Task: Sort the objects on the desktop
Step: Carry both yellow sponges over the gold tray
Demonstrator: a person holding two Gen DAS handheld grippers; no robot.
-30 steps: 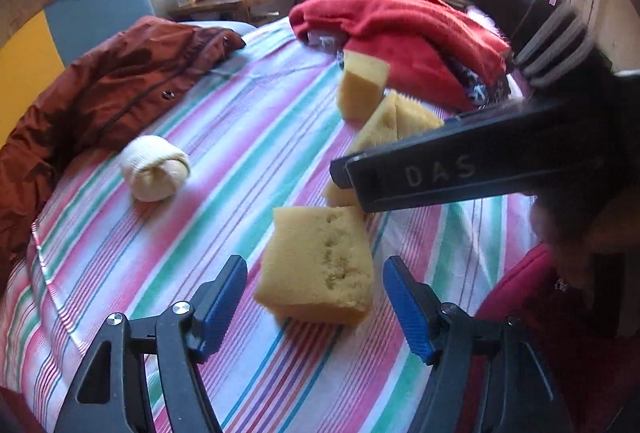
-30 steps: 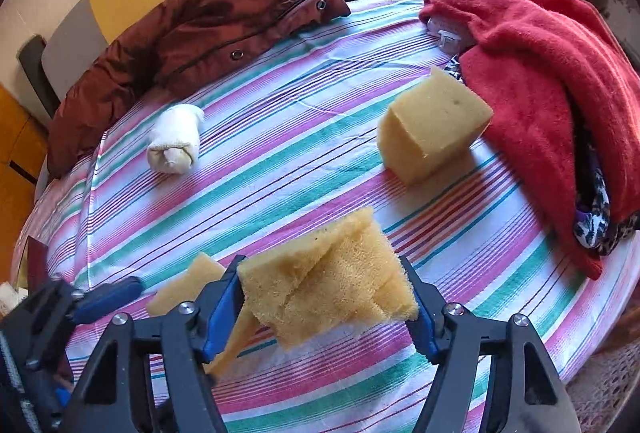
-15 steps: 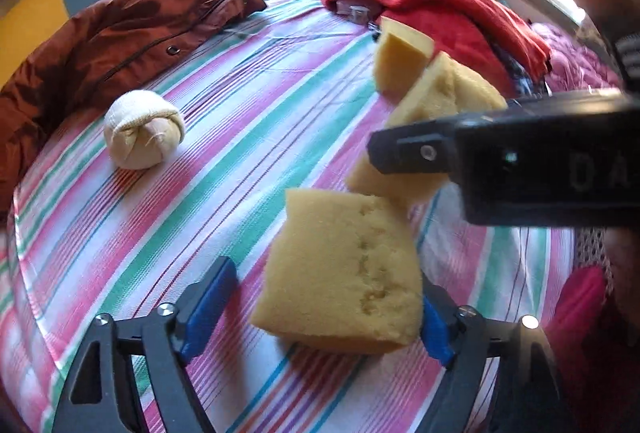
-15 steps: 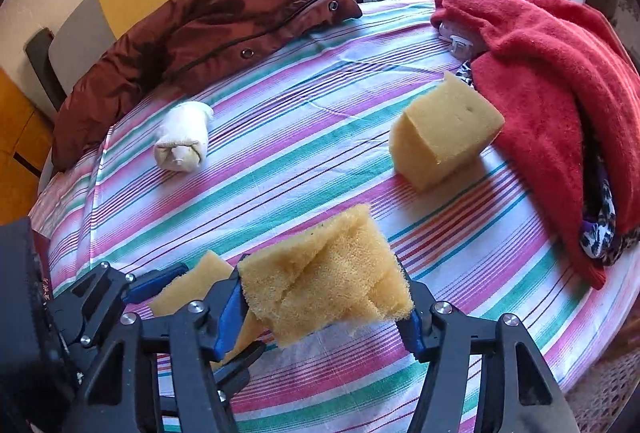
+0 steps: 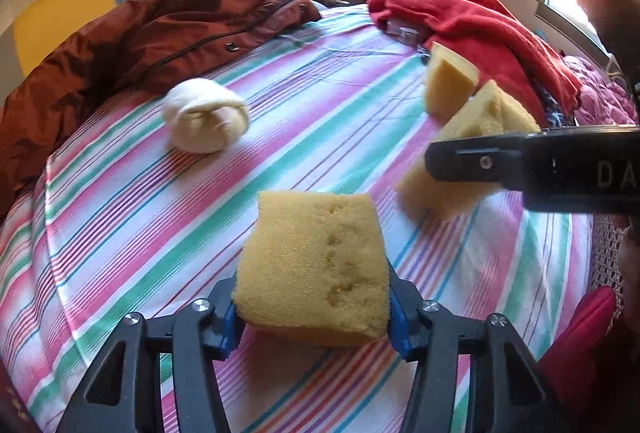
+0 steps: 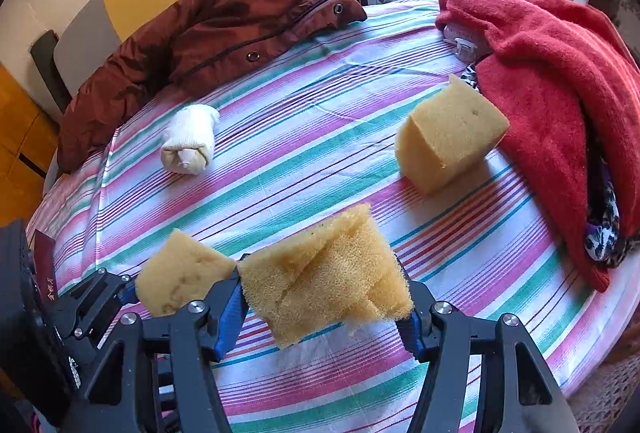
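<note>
Left claw (image 5: 312,317) just closed onto block sponge (image 5: 316,269) at frame bottom-centre, long axis running away up-frame; right claw (image 6: 324,307) clamps creased sponge (image 6: 326,287) w/ loose sponge (image 6: 450,133) upper right on worktop (image 6: 320,153).

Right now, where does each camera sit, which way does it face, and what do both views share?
Left wrist: sits on the left gripper, looks forward and down over the striped cloth; its own fingers have just closed on a sponge block, and the right gripper crosses at the right.
Right wrist: sits on the right gripper, same facing; its fingers pinch a folded sponge, left gripper at lower left.
Shared: loose sponge, sock roll, brown jacket, red towel.
</note>
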